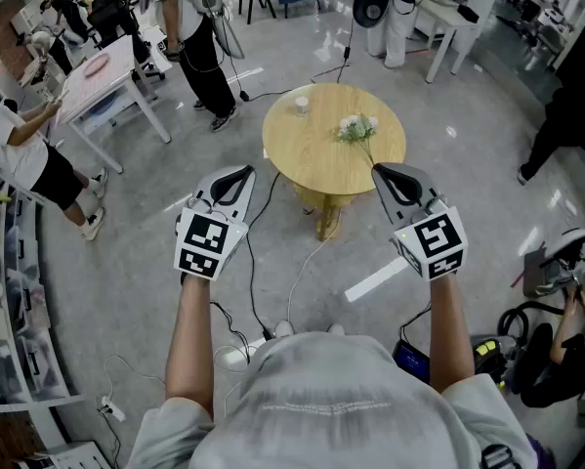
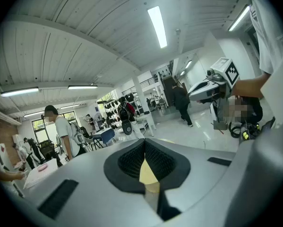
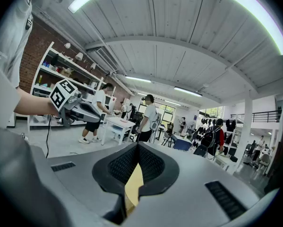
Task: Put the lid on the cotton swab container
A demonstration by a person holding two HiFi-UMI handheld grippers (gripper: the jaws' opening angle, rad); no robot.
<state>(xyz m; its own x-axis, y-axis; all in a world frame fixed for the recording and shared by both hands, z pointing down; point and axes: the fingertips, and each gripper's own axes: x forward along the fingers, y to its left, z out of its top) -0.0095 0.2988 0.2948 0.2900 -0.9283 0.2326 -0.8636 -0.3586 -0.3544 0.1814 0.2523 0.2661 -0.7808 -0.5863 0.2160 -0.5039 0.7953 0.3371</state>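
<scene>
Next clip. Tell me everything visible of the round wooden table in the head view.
The round light-wood table stands on the glossy grey floor, straight ahead. Its smooth, level top rests on a central wooden pedestal. A small white container sits near its far left edge; a sprig of white flowers rests right of centre.

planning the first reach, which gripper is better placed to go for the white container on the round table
Left, probably. The left gripper has a bare path to the white container; the flowers lie between it and the right gripper. Both are shut.
</scene>
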